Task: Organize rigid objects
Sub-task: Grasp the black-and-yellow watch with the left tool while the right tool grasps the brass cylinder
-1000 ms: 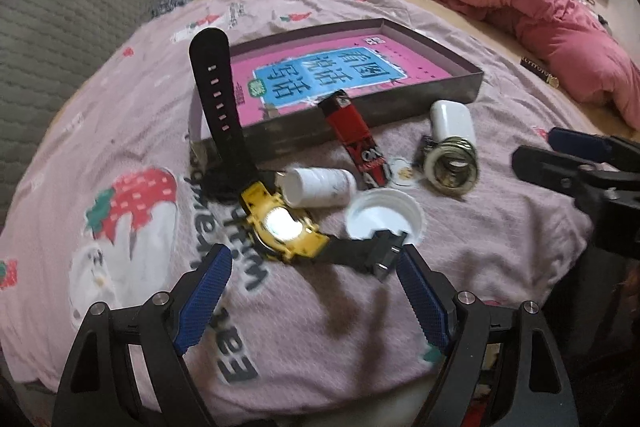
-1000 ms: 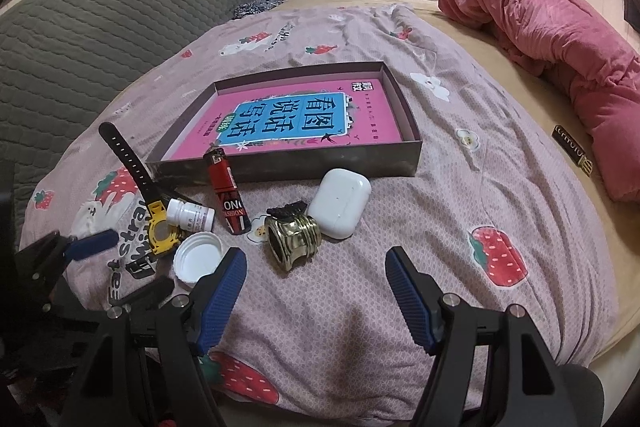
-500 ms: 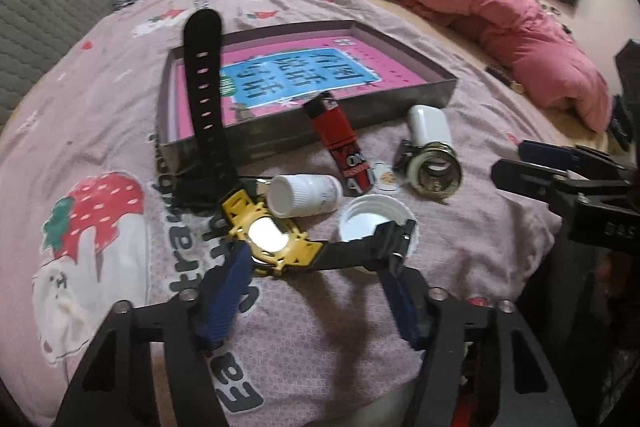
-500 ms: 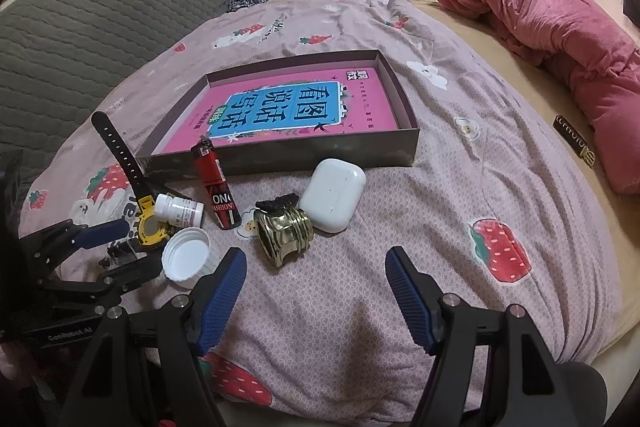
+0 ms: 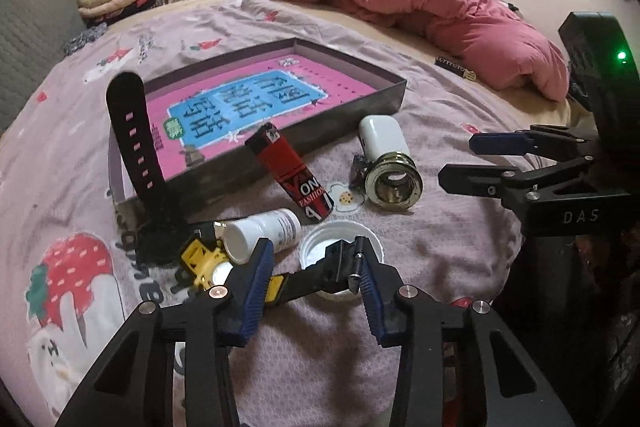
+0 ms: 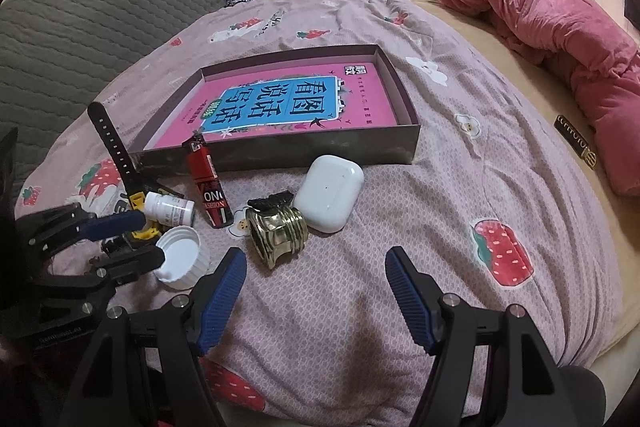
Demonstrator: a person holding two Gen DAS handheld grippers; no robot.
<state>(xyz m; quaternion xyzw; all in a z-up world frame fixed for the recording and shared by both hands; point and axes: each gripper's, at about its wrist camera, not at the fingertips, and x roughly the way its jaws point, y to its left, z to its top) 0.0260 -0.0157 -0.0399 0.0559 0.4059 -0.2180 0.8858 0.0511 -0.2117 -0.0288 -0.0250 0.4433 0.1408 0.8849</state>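
A yellow watch [image 5: 198, 259] with black straps lies on the bedspread, one strap standing against the grey box [image 5: 352, 115]. My left gripper [image 5: 312, 279] straddles the watch's near strap and buckle. Its jaws are closing, the strap lies between them, and the pads do not clearly press on it. From the right wrist view the left gripper [image 6: 150, 239] sits low at the left, over the watch [image 6: 114, 143]. My right gripper [image 6: 314, 259] hangs open and empty, short of a brass ring [image 6: 276, 233] and a white earbud case [image 6: 330, 191].
A white pill bottle [image 5: 264, 233], a white cap [image 5: 340, 243] and a red lighter [image 5: 292, 175] lie close around the watch. The box holds a pink book [image 6: 280, 103]. A pink duvet [image 6: 560, 39] is heaped at the back right, a grey sofa back [image 6: 100, 3] on the left.
My left gripper has turned, come forward over the watch, and its jaws have narrowed from wide open to close around the near strap. The right gripper has stayed put.
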